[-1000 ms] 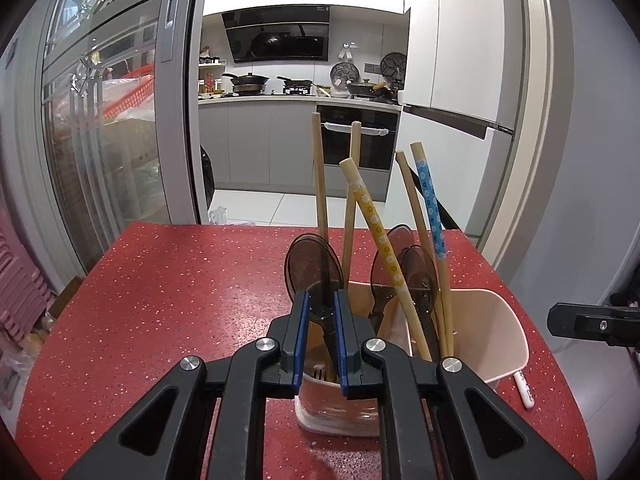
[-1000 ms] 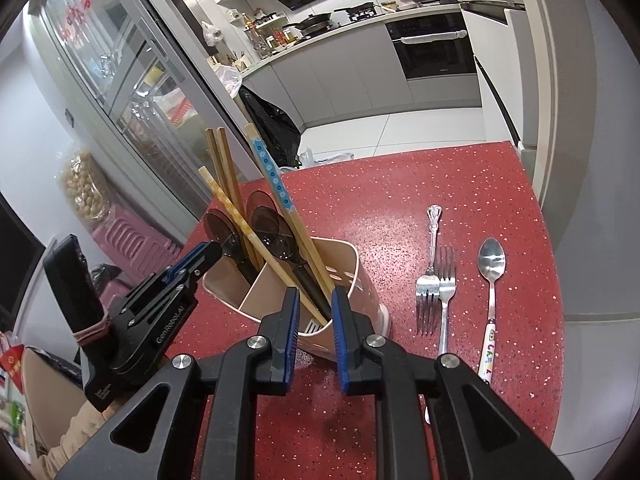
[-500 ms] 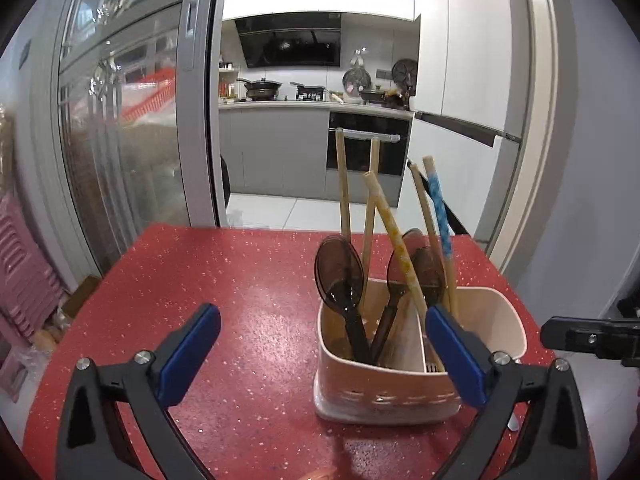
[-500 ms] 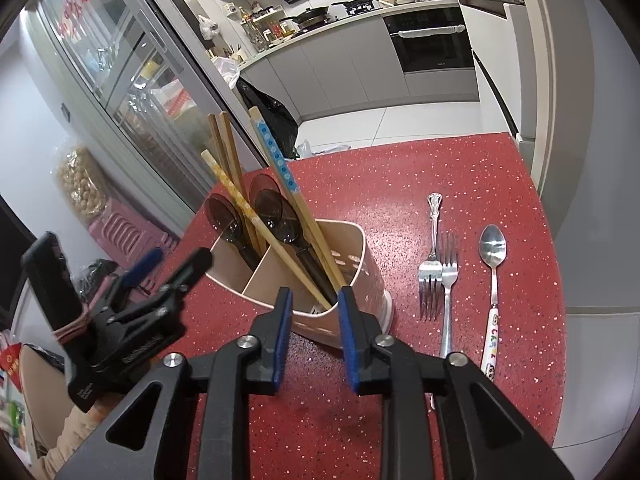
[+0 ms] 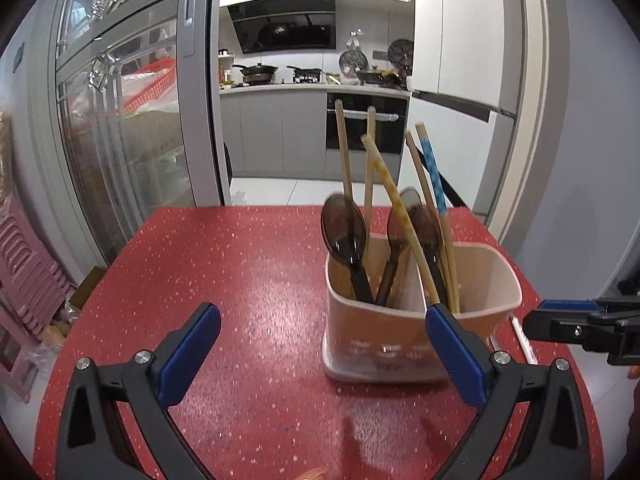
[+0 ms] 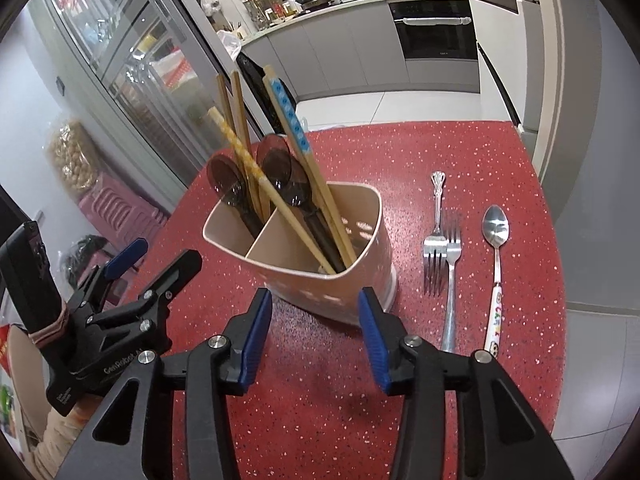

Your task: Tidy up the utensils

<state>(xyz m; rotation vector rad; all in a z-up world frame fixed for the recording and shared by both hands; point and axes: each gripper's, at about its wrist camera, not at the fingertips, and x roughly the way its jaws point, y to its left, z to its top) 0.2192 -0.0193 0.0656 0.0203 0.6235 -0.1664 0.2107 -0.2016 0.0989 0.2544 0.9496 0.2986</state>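
Both our left gripper and right gripper gape empty; two steel forks near the tabletop's right edge are stiff, slick, light, so we'd pinch mid-handle

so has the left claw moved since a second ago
Yes. The left claw has pulled back from the utensil holder and opened wide. A second ago it was shut on a dark spoon at the holder's rim; now it holds nothing.
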